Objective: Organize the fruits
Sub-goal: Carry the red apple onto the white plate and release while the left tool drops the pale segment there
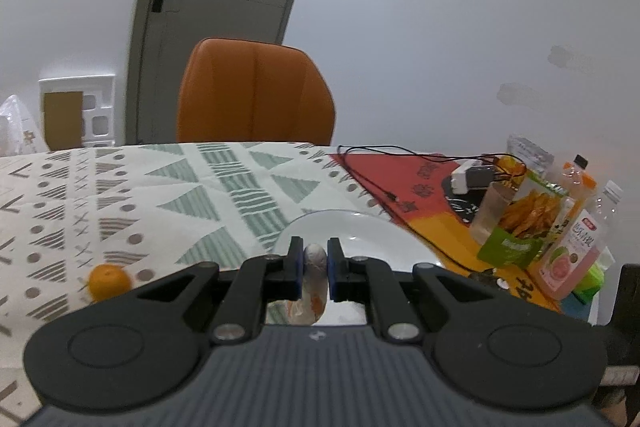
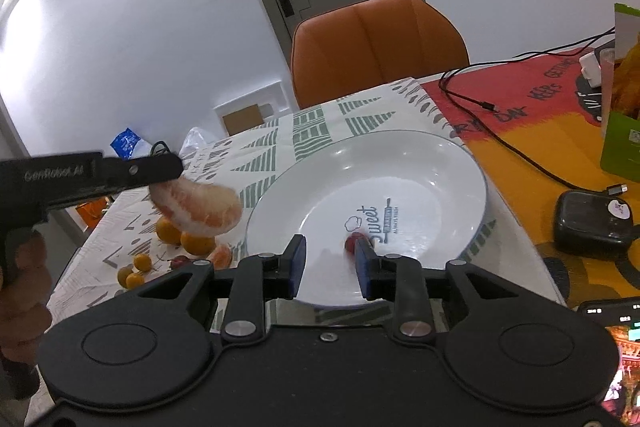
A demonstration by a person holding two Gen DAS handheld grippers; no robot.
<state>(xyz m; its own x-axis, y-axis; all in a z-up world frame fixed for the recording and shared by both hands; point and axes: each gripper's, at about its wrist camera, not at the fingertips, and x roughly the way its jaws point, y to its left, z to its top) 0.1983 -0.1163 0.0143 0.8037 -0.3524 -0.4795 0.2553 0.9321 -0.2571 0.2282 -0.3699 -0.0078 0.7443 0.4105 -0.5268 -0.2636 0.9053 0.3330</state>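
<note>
My left gripper is shut on a peeled pink citrus segment, held in the air just left of the white plate. The right wrist view shows that segment hanging from the left gripper beside the plate's rim. My right gripper is open low over the near part of the plate. A small red fruit lies on the plate against the right finger's tip. Two oranges, an orange slice and small kumquats lie on the patterned cloth to the left.
An orange chair stands behind the table. On the red-and-yellow mat at the right are black cables, a black case, a phone, snack bags and bottles. One orange sits at the left.
</note>
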